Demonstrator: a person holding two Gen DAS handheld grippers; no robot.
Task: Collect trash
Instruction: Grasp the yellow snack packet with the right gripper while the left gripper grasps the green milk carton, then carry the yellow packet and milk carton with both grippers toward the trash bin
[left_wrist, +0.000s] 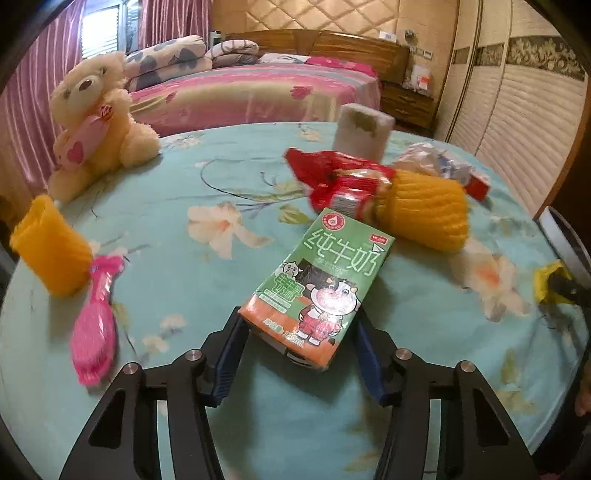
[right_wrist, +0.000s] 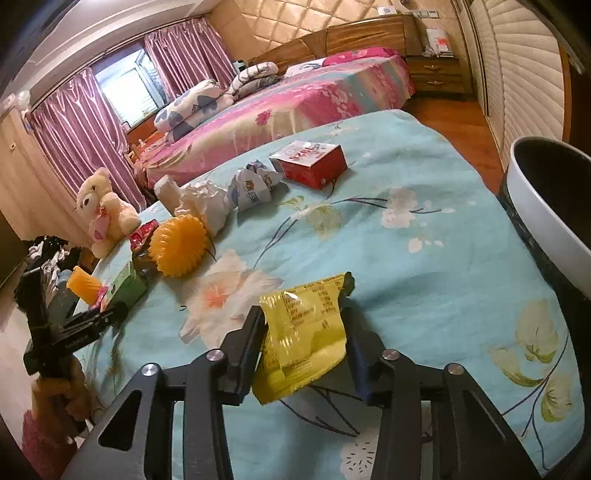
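A green milk carton (left_wrist: 332, 273) lies on the floral blue bedspread (left_wrist: 177, 192), and my left gripper (left_wrist: 299, 317) is shut on its near end, one blue pad on each side. The same carton (right_wrist: 127, 284) shows at the far left of the right wrist view. My right gripper (right_wrist: 303, 314) is shut on a crumpled yellow wrapper (right_wrist: 303, 332), held just above the bedspread (right_wrist: 424, 258). In the left wrist view that wrapper (left_wrist: 546, 284) shows at the right edge. A white-rimmed bin (right_wrist: 535, 206) stands to the right of the bed.
Beyond the carton lie a red snack wrapper (left_wrist: 332, 177), an orange foam net (left_wrist: 424, 210), a white roll (left_wrist: 362, 129) and crumpled paper (right_wrist: 251, 188), with a red box (right_wrist: 314, 162) farther back. At the left are a teddy bear (left_wrist: 96, 122), a second foam net (left_wrist: 51, 247) and a pink hairbrush (left_wrist: 96, 325).
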